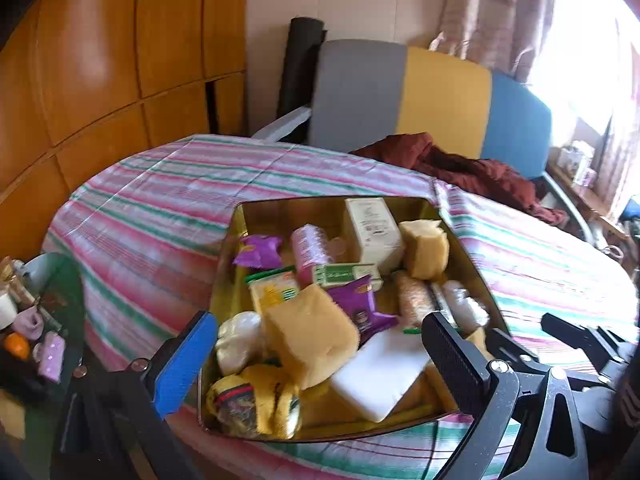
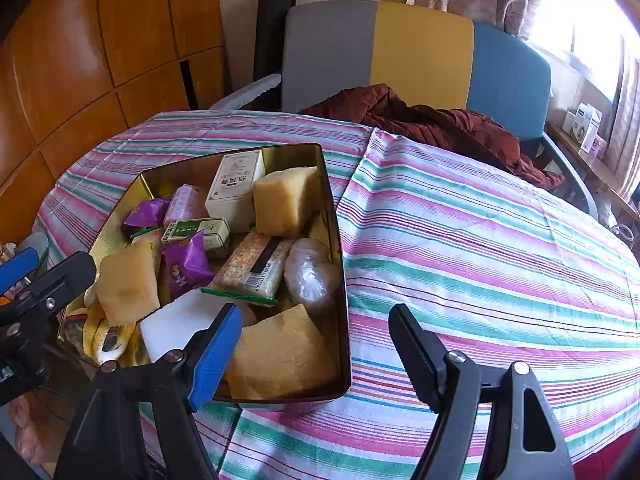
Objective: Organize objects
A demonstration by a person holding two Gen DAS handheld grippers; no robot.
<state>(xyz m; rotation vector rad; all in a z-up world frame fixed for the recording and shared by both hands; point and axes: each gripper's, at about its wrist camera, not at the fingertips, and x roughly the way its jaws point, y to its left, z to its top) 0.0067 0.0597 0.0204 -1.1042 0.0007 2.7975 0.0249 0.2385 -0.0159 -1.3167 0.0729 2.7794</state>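
Note:
A gold metal tin [image 1: 276,210] [image 2: 334,216] sits on the striped tablecloth, full of small goods: yellow sponges [image 1: 312,334] [image 2: 280,354], a white foam block [image 1: 376,372] [image 2: 180,322], a cream box [image 1: 370,228] [image 2: 236,184], purple snack packets [image 1: 356,304] [image 2: 186,266], a green box [image 1: 346,274] [image 2: 198,232] and a clear bag [image 2: 310,270]. My left gripper [image 1: 320,364] is open and empty, hovering over the tin's near end. My right gripper [image 2: 316,348] is open and empty over the tin's near right corner. The left gripper also shows at the left edge of the right wrist view [image 2: 44,280].
The table [image 2: 480,248] is round with a pink, green and white striped cloth. A dark red garment [image 2: 432,124] lies on the grey, yellow and blue chair [image 2: 420,48] behind it. A cluttered side table [image 1: 36,320] stands at the left. Wooden cabinets [image 1: 100,60] line the wall.

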